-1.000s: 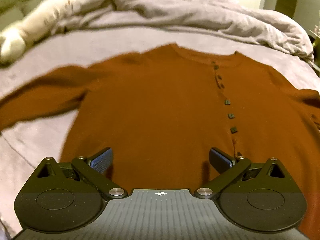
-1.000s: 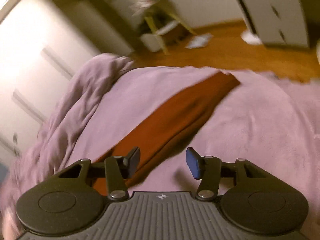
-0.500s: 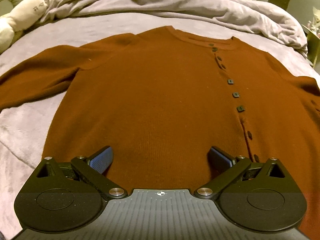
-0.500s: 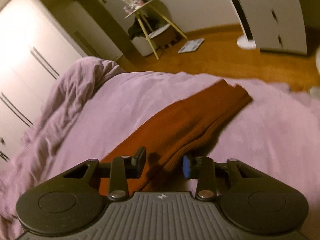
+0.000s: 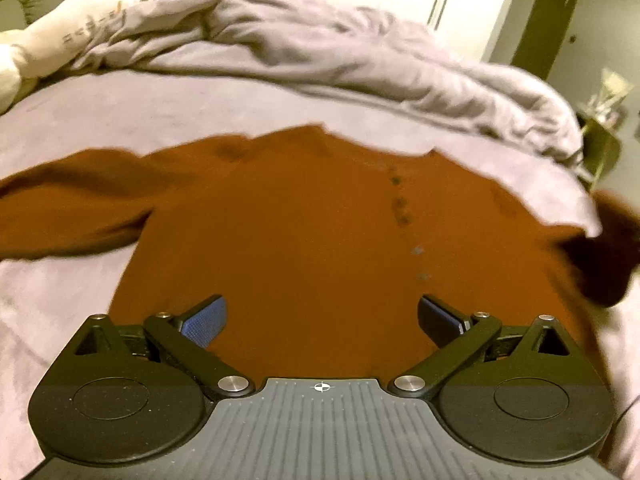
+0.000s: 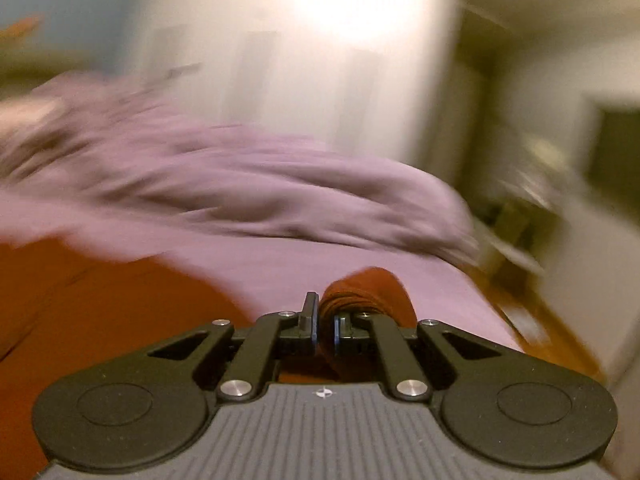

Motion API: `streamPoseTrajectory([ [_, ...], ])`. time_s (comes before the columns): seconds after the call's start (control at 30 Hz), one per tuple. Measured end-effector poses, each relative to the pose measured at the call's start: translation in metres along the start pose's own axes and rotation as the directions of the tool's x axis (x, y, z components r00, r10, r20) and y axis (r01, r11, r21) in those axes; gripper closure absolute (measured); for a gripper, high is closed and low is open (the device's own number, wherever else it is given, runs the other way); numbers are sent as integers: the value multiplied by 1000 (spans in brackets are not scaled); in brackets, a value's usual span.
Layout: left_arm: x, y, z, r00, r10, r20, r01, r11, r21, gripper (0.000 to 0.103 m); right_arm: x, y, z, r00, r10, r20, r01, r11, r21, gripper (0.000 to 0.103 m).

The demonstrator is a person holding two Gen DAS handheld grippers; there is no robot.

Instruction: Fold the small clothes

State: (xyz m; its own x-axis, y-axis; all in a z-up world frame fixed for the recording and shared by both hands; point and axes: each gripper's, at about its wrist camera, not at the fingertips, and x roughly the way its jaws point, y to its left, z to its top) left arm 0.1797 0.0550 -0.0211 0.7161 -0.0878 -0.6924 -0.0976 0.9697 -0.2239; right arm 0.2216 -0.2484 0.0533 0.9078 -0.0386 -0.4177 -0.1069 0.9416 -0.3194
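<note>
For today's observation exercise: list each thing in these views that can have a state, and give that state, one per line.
Cardigan: spread flat on the bed, front up, partly buttoned.
Sleeve cuff: bunched, pinched in the right gripper.
Right gripper: shut on the cuff.
Left gripper: open, empty, above the hem.
Duvet: crumpled behind the cardigan.

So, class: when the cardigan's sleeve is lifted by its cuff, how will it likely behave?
Probably floppy: the sleeve bunches into soft folds where the right hand-held gripper pinches it. Likely light, since a pinch at the cuff lifts it. It should drag rather than slide: the cardigan is knit and lies on a fuzzy blanket.
</note>
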Motion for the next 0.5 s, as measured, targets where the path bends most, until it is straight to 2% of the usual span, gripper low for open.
streamPoseTrajectory([
  [0.03, 0, -3, 5, 1000, -29, 6, 29, 1000, -4, 0, -6, 27, -1, 998, 59, 6, -58, 995, -87, 94],
  [0.07, 1, -5, 9, 998, -55, 7, 55, 998, -10, 0, -11, 53, -6, 993, 121, 2, -119, 978, -173, 80],
  [0.1, 3, -8, 12, 996, -88, 1, 88, 996, -13, 0, -16, 71, -12, 988, 153, -4, -150, 961, -230, 61],
  [0.17, 10, -14, 19, 988, -152, -14, 152, 988, -18, 0, -20, 93, -28, 988, 153, -12, -149, 938, -313, 51],
  [0.23, 21, -26, 24, 971, -237, -34, 236, 971, -20, 0, -21, 96, -43, 996, 88, -33, -94, 934, -344, 51],
  [0.3, 38, -38, 27, 954, -293, -59, 293, 956, -10, 0, -17, 84, -52, 997, 24, -72, -46, 947, -319, 51],
  [0.37, 61, -50, 30, 946, -312, -89, 312, 950, -12, 0, -12, 69, -59, 994, -27, -106, -6, 954, -298, 51],
  [0.5, 111, -62, 36, 926, -345, -153, 332, 938, -105, 0, 2, 46, -68, 987, -104, -124, 64, 955, -289, 52],
])
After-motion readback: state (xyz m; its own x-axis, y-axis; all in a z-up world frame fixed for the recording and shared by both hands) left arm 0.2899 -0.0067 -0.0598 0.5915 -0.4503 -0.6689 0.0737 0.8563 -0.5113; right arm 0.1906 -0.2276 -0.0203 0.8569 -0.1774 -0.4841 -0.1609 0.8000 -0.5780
